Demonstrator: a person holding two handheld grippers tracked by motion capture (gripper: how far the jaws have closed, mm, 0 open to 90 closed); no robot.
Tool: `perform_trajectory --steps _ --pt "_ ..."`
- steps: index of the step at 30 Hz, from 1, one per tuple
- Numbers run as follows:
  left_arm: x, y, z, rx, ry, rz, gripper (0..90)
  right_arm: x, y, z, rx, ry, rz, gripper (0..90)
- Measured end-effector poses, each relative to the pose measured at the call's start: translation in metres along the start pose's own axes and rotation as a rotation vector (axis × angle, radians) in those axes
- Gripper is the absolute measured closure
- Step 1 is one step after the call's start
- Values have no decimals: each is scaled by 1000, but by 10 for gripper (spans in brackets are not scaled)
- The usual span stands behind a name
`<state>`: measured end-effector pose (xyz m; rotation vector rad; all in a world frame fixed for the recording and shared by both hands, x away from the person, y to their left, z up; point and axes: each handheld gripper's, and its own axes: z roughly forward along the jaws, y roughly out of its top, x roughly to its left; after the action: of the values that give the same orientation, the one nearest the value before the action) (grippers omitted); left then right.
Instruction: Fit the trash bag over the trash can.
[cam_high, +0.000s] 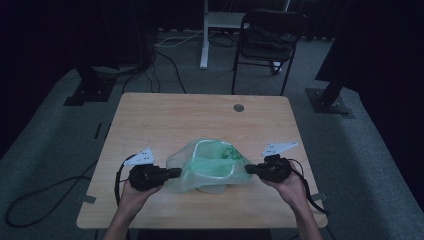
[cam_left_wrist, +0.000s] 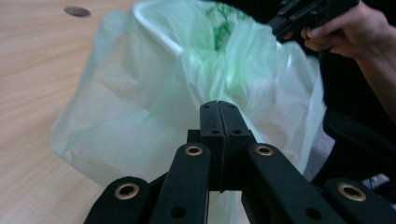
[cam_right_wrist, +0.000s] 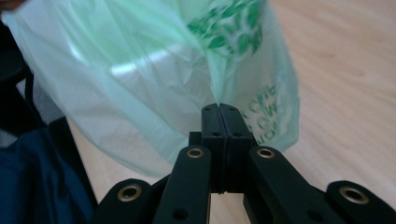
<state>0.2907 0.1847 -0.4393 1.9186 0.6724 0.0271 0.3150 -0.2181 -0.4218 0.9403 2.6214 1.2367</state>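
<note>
Left gripper (cam_high: 176, 172): your jaws are pressed flat together, pinching the thin film of the green bag (cam_high: 207, 165) at its left side. In the left gripper view (cam_left_wrist: 219, 109) the plastic bunches right at the tips and balloons out ahead of them.

Right gripper (cam_high: 248, 169): your jaws are clenched too, with a twisted fold of the bag running straight into the seam between the tips in the right gripper view (cam_right_wrist: 219, 109). Printed green lettering sits just beyond and to one side of those tips.

Bag: pale green, translucent, stretched between your two sets of jaws, mouth upward. It rests on the wooden table (cam_high: 165, 115), near the edge closest to you.

Container (cam_high: 215, 172): a white tub sits inside the bag, midway between the two grippers; its rim shows through the film, ahead of and above each pair of jaws.

Hands: left hand (cam_high: 135, 192) and right hand (cam_high: 290, 185) each wrap a gripper body, behind the jaws. From the left gripper view your right hand shows beyond the bag, far side.

Table hole (cam_high: 238, 107): a round grommet lies well beyond the bag, away from both jaws.
</note>
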Motion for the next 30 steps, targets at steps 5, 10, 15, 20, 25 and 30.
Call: perform_trajectory --steps 5,10,15,20,25,30 --pt "2 -13 17 51 -15 -16 900 1 -8 17 67 24 -6 898" --pt "13 -22 19 62 17 -47 900 -8 -15 23 91 5 28 898" --pt "25 -28 20 78 52 -87 900 -14 -18 27 118 -32 42 898" --pt "31 -31 23 96 87 -116 834 -19 -20 32 120 -47 62 893" --pt "33 -28 10 40 98 -112 751 -19 -17 30 105 -59 62 860" --pt "32 -19 -5 -6 119 -99 684 -17 -14 26 77 -63 55 809"
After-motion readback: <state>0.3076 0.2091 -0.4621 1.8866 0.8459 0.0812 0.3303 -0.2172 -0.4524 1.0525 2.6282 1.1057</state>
